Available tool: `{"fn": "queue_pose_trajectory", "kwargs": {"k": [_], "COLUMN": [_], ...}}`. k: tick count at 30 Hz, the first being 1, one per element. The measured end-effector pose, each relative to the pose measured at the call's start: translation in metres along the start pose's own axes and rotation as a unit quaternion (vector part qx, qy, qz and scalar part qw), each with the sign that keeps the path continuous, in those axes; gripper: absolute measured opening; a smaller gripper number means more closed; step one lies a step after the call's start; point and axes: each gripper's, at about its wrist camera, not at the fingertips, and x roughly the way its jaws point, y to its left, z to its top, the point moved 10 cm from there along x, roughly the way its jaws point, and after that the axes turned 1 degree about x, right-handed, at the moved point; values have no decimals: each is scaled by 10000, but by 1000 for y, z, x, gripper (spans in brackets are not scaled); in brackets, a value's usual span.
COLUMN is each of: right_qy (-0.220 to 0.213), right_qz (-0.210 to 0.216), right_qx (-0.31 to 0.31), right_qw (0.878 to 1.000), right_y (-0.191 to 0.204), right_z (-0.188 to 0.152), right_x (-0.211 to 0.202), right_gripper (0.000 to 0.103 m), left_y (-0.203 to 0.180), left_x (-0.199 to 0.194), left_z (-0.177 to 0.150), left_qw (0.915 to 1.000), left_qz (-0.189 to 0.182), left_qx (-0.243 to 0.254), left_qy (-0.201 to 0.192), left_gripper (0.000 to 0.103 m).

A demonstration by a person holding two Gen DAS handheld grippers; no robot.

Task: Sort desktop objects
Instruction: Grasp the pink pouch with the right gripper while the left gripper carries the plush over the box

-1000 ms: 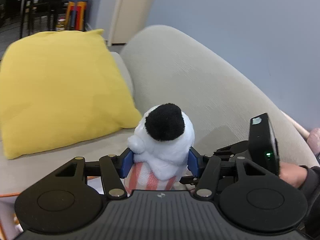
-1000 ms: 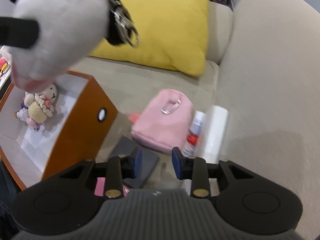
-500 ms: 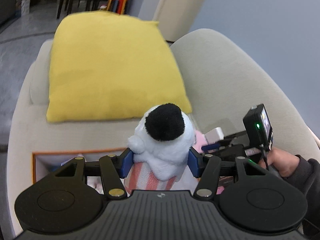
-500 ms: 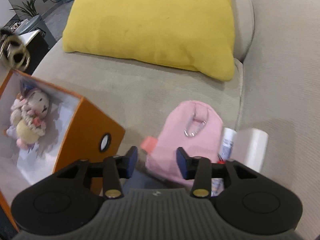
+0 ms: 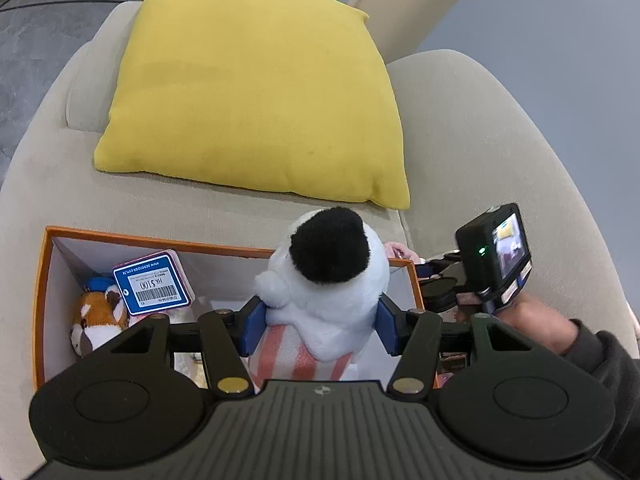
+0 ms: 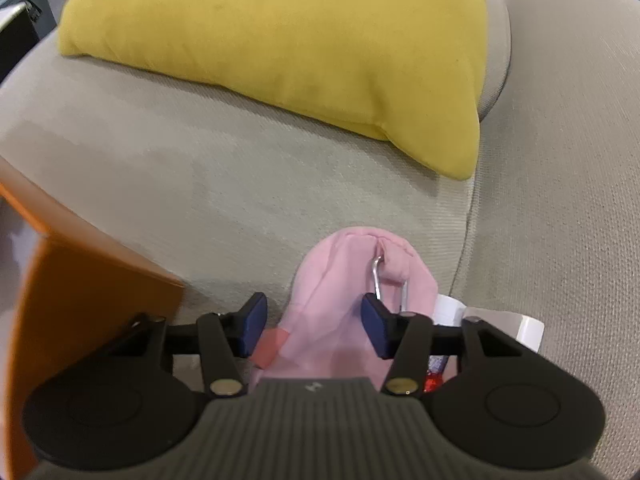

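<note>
Hand-held grippers: left [image 5: 318, 322] with plush toy [image 5: 326, 276], right [image 6: 312, 328] closing, both tilted downward.

Box [image 5: 40, 280] sits on sofa seat [image 5: 48, 184], in front of cushion [image 5: 256, 92]. Inside it at left, a plush animal [image 5: 96, 320] with a price tag [image 5: 154, 284] leaning above. Pouch [image 6: 340, 292] lies right of the box, near the sofa's backrest [image 6: 560, 160].

White plush toy with black fuzzy patch and pink-striped base [image 5: 332, 280] upright above open orange-walled cardboard box [image 5: 40, 280]. Soft pink fabric pouch with metal carabiner [image 6: 344, 280] lying on sofa beside box.
</note>
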Motion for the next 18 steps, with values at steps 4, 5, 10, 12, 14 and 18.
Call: {"fn": "queue_pose_trajectory", "kwargs": {"k": [4, 5, 10, 12, 14, 18], "right_qy": [-93, -127, -465, -690, -942, -1468], "right_qz": [-26, 40, 360, 607, 841, 1496], "right_qx": [132, 208, 423, 591, 773, 1150], "right_qw": [9999, 9997, 9974, 9940, 9890, 9710], "right_y": [-5, -8, -16, -19, -23, -19], "right_z": [-2, -2, -7, -6, -5, 0], "right_x": [-8, -13, -54, -79, -107, -168], "right_gripper": [33, 31, 24, 24, 24, 24], "left_y": [1, 0, 9, 13, 17, 23], "left_x": [-13, -17, -33, -37, -39, -41], "left_z": [-4, -6, -15, -19, -23, -28], "left_qw": [9999, 9999, 9987, 9975, 9962, 9944], "left_qz": [-35, -18, 141, 150, 131, 194], "left_qx": [-66, -85, -362, -553, -738, -904], "left_qy": [-81, -118, -336, -411, -449, -514], "left_gripper": [65, 65, 65, 65, 65, 65]}}
